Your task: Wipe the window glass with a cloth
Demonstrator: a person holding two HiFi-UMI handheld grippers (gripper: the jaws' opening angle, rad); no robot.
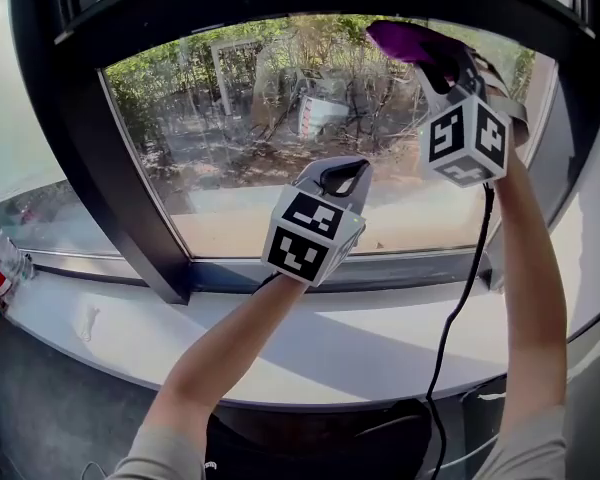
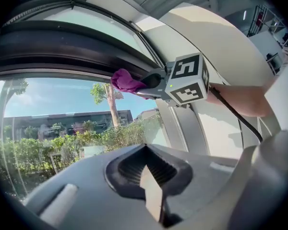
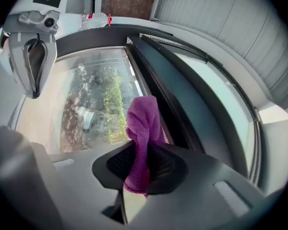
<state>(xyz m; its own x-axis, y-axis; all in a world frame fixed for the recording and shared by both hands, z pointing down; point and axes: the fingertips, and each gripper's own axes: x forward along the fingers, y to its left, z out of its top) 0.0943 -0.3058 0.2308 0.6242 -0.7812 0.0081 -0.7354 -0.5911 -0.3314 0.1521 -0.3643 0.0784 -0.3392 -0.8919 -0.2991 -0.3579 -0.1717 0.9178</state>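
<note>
My right gripper [image 1: 435, 63] is raised to the upper right of the window glass [image 1: 260, 138] and is shut on a purple cloth [image 1: 405, 40]. The bunched cloth [image 3: 141, 128] sticks out of the jaws against the pane, just under the black top frame [image 3: 182, 104]. My left gripper [image 1: 342, 173] hangs lower, in front of the middle of the glass, shut with nothing in it. The left gripper view shows the cloth [image 2: 127, 80] at the pane's top edge, held by the right gripper [image 2: 151, 83].
A thick black frame [image 1: 130, 208] surrounds the pane. Below runs a white sill [image 1: 330, 338]. Plastic bottles [image 1: 0, 263] stand at the sill's far left. A black cable [image 1: 460, 298] hangs from the right gripper across the sill.
</note>
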